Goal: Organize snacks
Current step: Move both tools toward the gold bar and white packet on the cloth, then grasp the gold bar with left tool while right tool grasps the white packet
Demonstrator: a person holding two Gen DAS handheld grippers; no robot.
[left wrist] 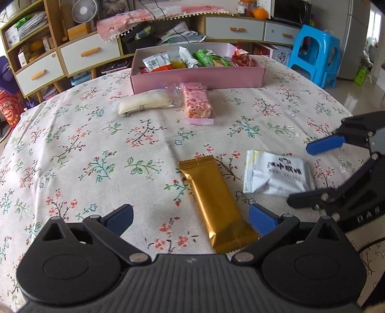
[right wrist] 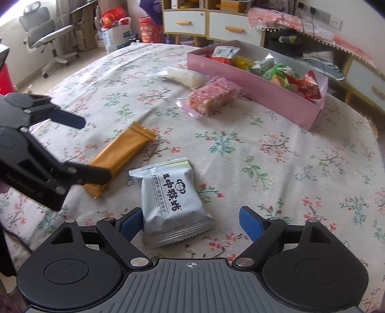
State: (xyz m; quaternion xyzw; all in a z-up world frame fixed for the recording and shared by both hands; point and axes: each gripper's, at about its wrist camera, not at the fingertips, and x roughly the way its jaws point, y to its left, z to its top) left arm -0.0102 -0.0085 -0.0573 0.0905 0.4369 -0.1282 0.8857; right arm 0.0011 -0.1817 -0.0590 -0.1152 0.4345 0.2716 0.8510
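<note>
The white snack packet (right wrist: 174,203) lay flat on the floral tablecloth (right wrist: 276,168), its near end between the spread fingers of the right gripper (right wrist: 190,225), whose blue pads stood clear of its sides, so nothing was grasped. Just beside it lay the gold snack bar (left wrist: 216,204), partly between the equally wide-open fingers of the left gripper (left wrist: 191,218), also unheld. Both looked light. The white packet was puffed with air and probably slick, likely to squirm or crackle under a pinch, and its contents (possibly a biscuit, going by the pillow shape) could crumble, so a gentle hold across the middle of its body seemed wiser than a bite on the crimped seam. The gold bar looked stiffer and narrow, best taken across its short width near the middle, where the foil would not slide out. Farther off, a pale wrapped roll (left wrist: 146,103) and a pink puffed-rice bar (left wrist: 197,103) lay just in front of the pink box (left wrist: 197,79), which already held a row of assorted snacks. The cloth was soft and slightly rumpled, so a pad could snag it. Around the table stood white-drawered cabinets (left wrist: 89,55), a blue plastic stool (left wrist: 315,55), a small fan (left wrist: 84,10) and an office chair (right wrist: 45,31).
</note>
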